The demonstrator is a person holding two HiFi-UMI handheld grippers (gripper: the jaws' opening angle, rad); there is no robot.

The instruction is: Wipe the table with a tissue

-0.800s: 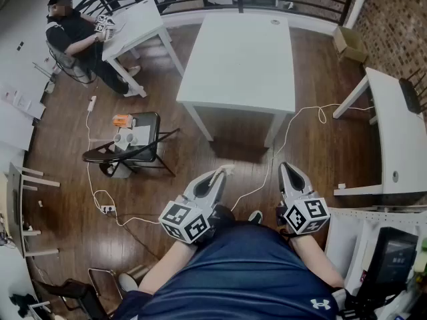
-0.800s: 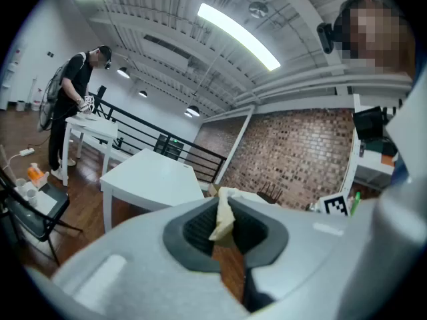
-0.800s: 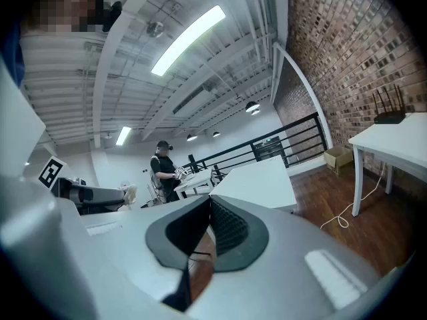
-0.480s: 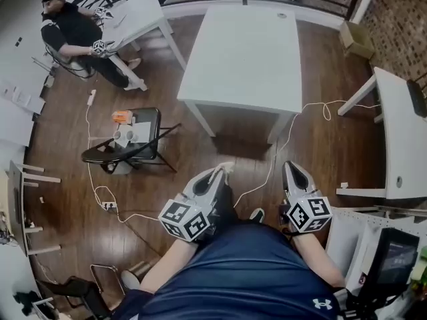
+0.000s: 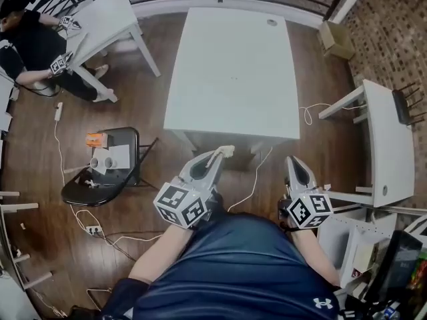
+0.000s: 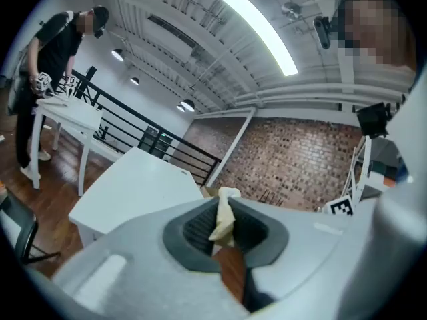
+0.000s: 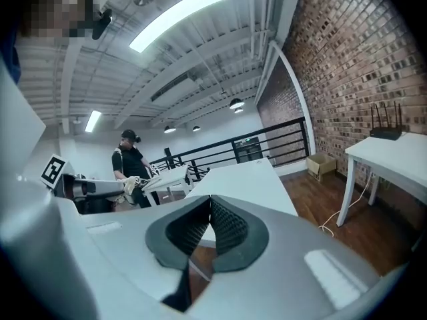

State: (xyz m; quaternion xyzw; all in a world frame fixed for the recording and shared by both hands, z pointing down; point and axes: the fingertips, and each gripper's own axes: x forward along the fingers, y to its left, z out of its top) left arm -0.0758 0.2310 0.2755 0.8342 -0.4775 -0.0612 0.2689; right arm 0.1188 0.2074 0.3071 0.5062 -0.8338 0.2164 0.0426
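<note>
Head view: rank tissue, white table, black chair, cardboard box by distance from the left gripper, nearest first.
From the left gripper:
1. tissue: pinched in its jaws, at the tip.
2. white table: straight ahead, its near edge just past the tip.
3. black chair: on the floor, off to the left.
4. cardboard box: far right, beyond the table's far corner.

Dark wood floor (image 5: 320, 72), brick wall (image 7: 347, 52), black railing (image 7: 267, 145), long ceiling light (image 6: 260, 29).
</note>
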